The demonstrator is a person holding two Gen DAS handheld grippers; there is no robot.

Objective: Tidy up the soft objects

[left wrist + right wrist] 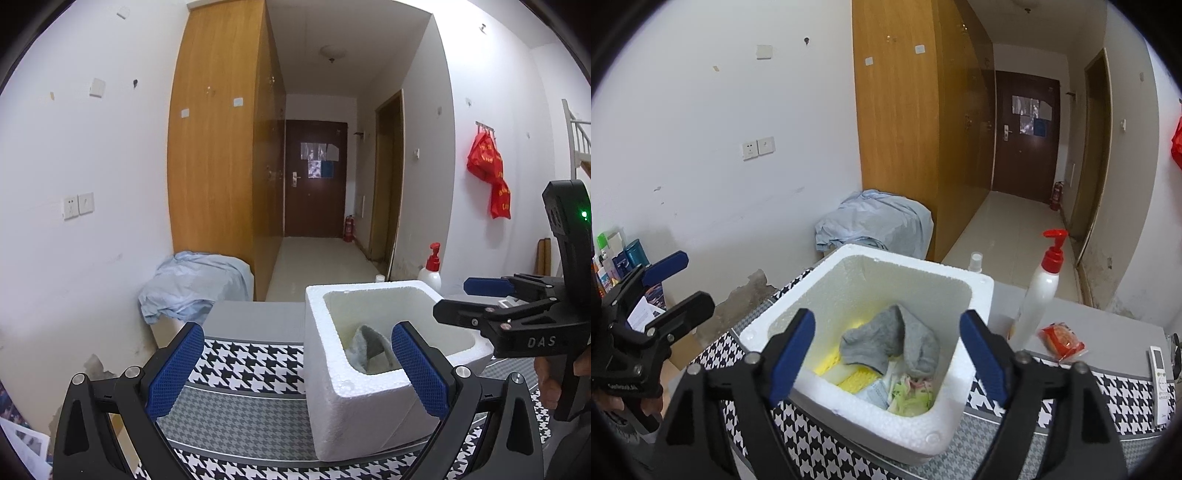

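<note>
the grey sock point(892, 341) lies in the foam box point(975, 295), on yellow and pale cloths. the right gripper point(888, 354) gapes wide above it, empty; the left gripper point(297, 369) is wide too, holding nothing.

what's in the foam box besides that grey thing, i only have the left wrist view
Observer: Under the grey sock lie yellow sponges and a pale green cloth, all inside the foam box.
Operator: is the right gripper holding anything
Observer: No, the right gripper is open above the box, with nothing between its pads.
Operator: anything else on the table
Observer: A red packet and a white remote lie right of the pump bottle.
</note>
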